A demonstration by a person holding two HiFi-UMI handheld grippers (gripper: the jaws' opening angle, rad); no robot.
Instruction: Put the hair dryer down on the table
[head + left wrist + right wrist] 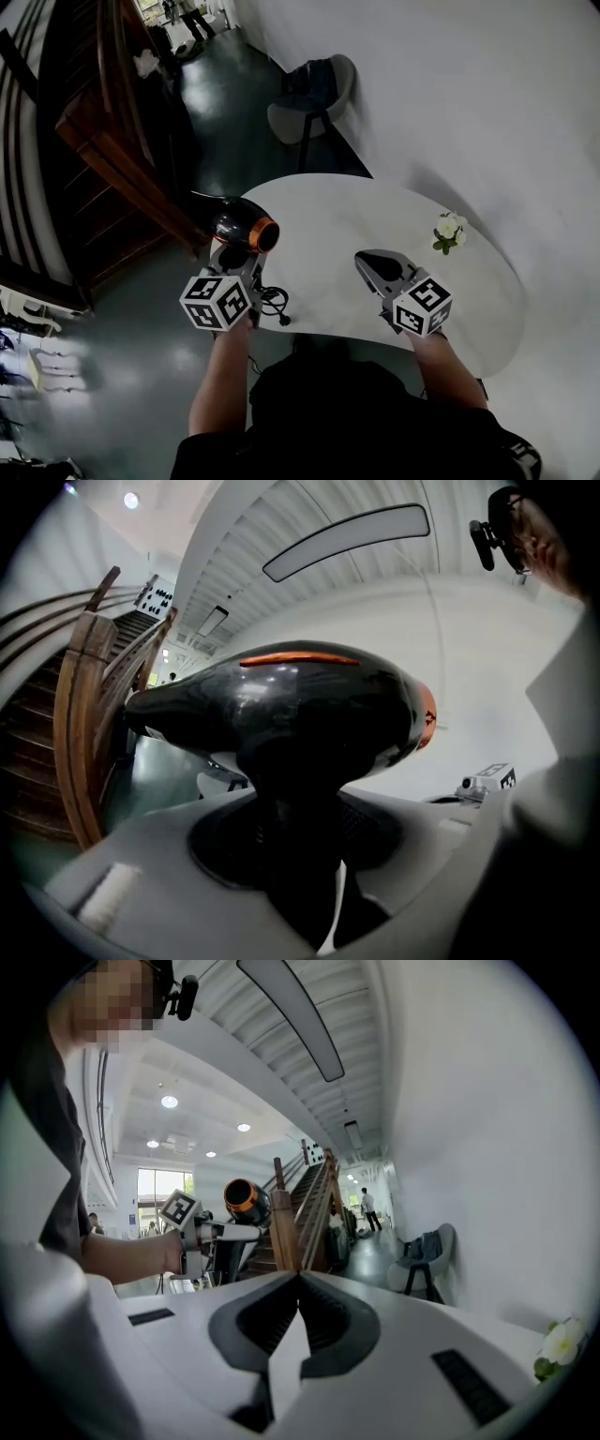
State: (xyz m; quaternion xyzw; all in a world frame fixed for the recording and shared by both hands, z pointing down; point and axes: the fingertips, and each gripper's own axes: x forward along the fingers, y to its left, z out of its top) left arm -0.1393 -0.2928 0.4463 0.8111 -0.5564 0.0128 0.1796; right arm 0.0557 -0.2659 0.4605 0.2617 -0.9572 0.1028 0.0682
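Note:
The black hair dryer [242,228] with an orange ring at its nozzle hangs over the left edge of the white oval table [328,211]. My left gripper [234,260] is shut on its handle from below. In the left gripper view the dryer's body [281,705] fills the middle and its handle runs down between the jaws of that gripper [292,855]. Its dark cord [275,305] dangles beside the gripper. My right gripper [380,267] hovers above the table's near middle, shut, holding nothing [300,1283]. From there the dryer [242,1199] shows raised at the left.
A small bunch of white flowers [448,231] lies at the table's right side. A grey chair [314,103] stands beyond the table by the white wall. A dark wooden staircase [112,141] rises at the left. People stand far down the hall.

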